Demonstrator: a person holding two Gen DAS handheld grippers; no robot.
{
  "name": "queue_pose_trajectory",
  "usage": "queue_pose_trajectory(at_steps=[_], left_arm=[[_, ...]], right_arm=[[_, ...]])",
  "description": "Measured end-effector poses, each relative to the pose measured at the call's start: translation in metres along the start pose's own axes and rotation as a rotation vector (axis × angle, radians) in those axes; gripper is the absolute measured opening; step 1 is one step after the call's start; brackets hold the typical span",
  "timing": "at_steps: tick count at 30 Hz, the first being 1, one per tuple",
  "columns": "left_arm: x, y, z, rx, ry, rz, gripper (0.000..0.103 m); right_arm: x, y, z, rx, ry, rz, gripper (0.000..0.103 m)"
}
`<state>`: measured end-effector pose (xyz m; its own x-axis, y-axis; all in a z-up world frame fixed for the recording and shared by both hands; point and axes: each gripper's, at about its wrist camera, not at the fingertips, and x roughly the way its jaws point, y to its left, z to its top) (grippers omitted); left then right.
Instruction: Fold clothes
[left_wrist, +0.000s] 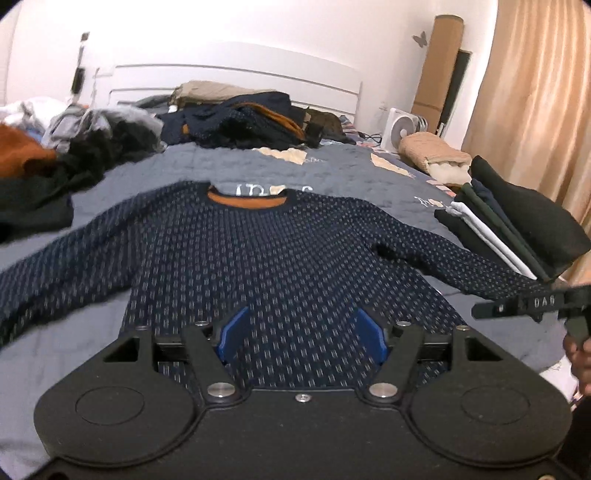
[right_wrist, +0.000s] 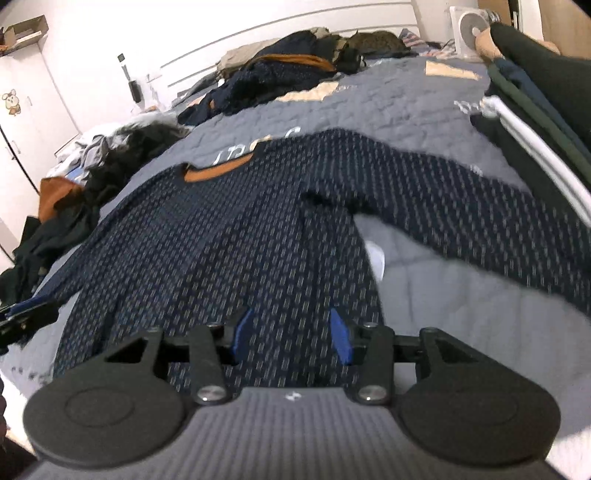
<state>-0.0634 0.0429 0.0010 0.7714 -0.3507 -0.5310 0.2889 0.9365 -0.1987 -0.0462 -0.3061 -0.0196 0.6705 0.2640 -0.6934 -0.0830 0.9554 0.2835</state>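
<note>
A navy sweater (left_wrist: 277, 251) with a pale dotted pattern and an orange neck lining lies face up on the grey quilted bed (left_wrist: 332, 173), sleeves spread to both sides. My left gripper (left_wrist: 303, 332) hovers over its lower body, blue pads wide apart with nothing pinched between them. In the right wrist view the sweater (right_wrist: 221, 240) runs up and left, its right sleeve (right_wrist: 461, 206) stretched out to the side. My right gripper (right_wrist: 291, 334) is open above the hem area, pads clear of the cloth. The right gripper's tip (left_wrist: 517, 306) also shows at the left view's right edge.
A stack of folded clothes (left_wrist: 509, 229) sits at the bed's right side, with a beige bundle (left_wrist: 432, 151) behind it. Unfolded garments are heaped near the headboard (left_wrist: 251, 118) and along the left (left_wrist: 74, 155). A white fan (left_wrist: 400, 129) and a curtain (left_wrist: 535, 110) stand at the right.
</note>
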Motion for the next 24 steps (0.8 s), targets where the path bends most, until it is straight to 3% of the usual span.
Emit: queue_pose_trajectory(at_steps=[10, 16, 24], left_arm=[[-0.031, 0.0, -0.047, -0.048, 0.026, 0.026, 0.064], [-0.041, -0.004, -0.054, -0.024, 0.032, 0.005, 0.064], [-0.056, 0.001, -0.061, -0.09, 0.016, 0.005, 0.064]], right_arm=[[-0.021, -0.002, -0.055, 0.004, 0.059, -0.072, 0.045], [-0.018, 0.001, -0.086, -0.031, 0.124, -0.139, 0.045], [-0.009, 0.01, -0.105, -0.087, 0.164, -0.169, 0.045]])
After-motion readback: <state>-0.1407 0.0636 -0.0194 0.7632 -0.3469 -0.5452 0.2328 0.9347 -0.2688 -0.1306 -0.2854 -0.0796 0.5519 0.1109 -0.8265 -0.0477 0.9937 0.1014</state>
